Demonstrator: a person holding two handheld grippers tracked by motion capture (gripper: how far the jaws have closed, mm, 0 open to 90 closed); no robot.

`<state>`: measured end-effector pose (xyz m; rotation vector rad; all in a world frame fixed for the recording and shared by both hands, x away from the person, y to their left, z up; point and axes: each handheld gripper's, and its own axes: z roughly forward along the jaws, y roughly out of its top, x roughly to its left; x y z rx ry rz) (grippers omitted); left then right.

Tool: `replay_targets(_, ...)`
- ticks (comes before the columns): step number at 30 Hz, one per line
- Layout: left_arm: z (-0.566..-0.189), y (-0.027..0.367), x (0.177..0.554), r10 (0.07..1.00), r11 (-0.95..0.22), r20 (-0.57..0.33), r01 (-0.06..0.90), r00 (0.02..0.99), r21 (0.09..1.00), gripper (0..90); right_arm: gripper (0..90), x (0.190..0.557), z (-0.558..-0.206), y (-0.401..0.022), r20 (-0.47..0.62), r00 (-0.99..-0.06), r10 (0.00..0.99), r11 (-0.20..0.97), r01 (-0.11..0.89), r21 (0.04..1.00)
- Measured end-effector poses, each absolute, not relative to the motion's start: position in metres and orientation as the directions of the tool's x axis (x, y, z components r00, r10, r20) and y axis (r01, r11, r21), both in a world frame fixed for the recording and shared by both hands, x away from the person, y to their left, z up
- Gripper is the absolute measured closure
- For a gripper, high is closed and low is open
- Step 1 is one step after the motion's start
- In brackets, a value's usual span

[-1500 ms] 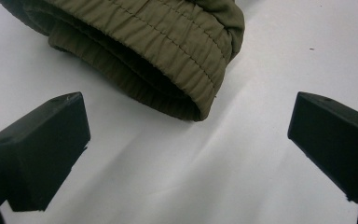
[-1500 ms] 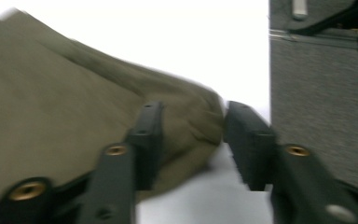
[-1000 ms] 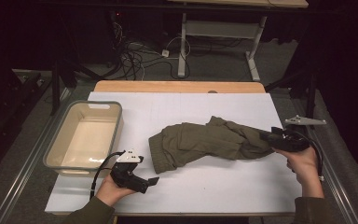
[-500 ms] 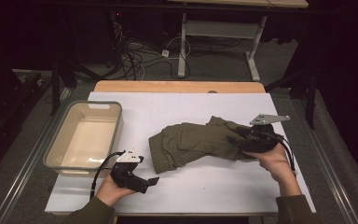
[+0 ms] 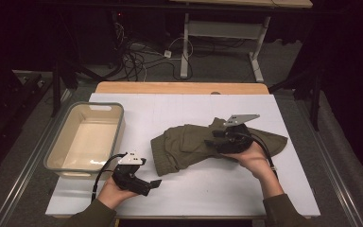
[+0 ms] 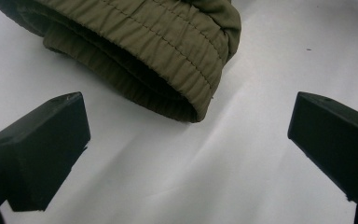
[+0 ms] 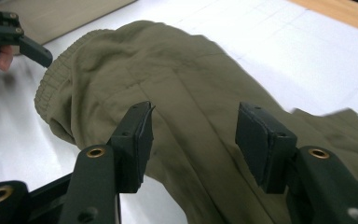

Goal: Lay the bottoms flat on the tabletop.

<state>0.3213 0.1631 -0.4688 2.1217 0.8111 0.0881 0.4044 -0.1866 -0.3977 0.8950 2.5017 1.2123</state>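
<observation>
While crumpled: olive garment lies mid-table, ribbed hem toward left gripper.
Right gripper: jaws half spread, closing above the cloth, nothing pinched.
Left gripper: jaws spread wide, empty.

We see the garment under our right hand-held gripper as matt olive woven cloth, creased, with a ribbed stitched hem. The surface is smooth matt white with a bare wood edge. The bin beside our left hand-held gripper looks like glossy plastic.
</observation>
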Motion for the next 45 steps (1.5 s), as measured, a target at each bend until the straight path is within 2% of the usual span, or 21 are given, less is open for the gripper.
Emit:
replay_targets(6,-0.469,0.163,0.321,0.577,-0.437,-0.211,0.517,0.789,0.736,0.0,50.0,0.412,-0.413,-0.17,0.067,-0.808,0.585,0.512,0.433,0.742)
replay_targets(13,-0.469,0.163,0.321,0.577,-0.44,-0.209,0.517,0.789,0.735,0.0,69.2,0.41,-0.424,-0.172,0.04,-0.807,0.589,0.517,0.414,0.749)
replay_targets(20,-0.47,0.162,0.321,0.578,-0.442,-0.208,0.517,0.789,0.733,0.0,82.2,0.409,-0.423,-0.177,0.037,-0.808,0.588,0.505,0.402,0.764)
replay_targets(24,-0.47,0.162,0.321,0.578,-0.443,-0.208,0.518,0.789,0.732,0.0,86.6,0.408,-0.42,-0.18,0.04,-0.809,0.586,0.498,0.399,0.77)
replay_targets(45,-0.469,0.163,0.321,0.578,-0.447,-0.205,0.517,0.79,0.73,0.0,89.3,0.406,-0.4,-0.212,0.047,-0.757,0.652,0.396,0.392,0.83)
